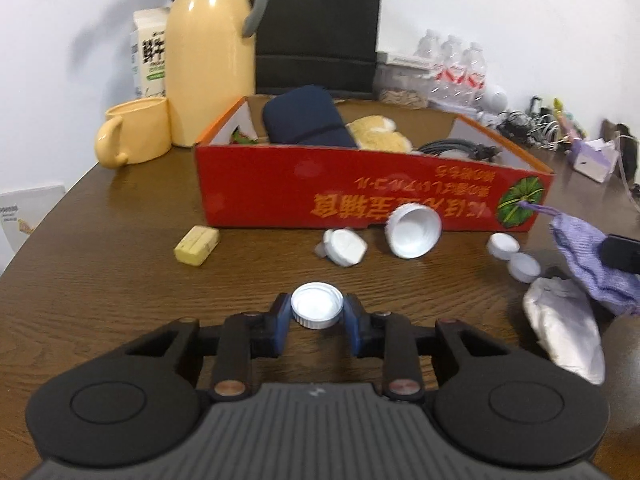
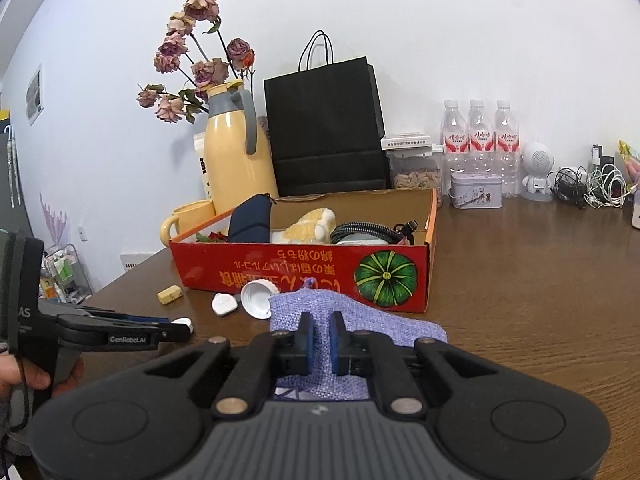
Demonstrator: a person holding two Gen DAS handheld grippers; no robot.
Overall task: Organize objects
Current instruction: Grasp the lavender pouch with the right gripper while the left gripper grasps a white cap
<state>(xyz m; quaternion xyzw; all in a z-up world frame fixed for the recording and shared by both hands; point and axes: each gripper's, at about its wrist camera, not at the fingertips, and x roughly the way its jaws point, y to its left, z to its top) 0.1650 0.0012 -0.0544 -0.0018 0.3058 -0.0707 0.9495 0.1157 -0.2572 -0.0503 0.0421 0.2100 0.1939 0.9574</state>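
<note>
In front of the red box (image 1: 372,196), on the brown table (image 1: 120,280), a white ribbed cap (image 1: 317,310) sits between the blue pads of the left tool (image 1: 317,318); the pads press its sides, so the tool looks clamped on it. To the right of the box's front wall, the right tool (image 2: 320,338) is pinched together on a fold of purple knitted cloth (image 2: 356,320), which drapes over the table edge of the scene nearest the box's pumpkin picture.

Already inside the box lie a dark blue pouch (image 1: 304,120), a cream plush toy (image 1: 380,134) and a coiled black cable (image 1: 456,148). Still loose along the box's front are a yellow eraser-like block (image 1: 197,245), a white plug-shaped piece (image 1: 345,246), a large white lid (image 1: 414,232) tipped on its side, two small white caps (image 1: 512,254) and a crumpled white wad (image 1: 564,328).

Judged from this, sorting is partly done: several small items remain outside, and both held things have yet to reach the box.
</note>
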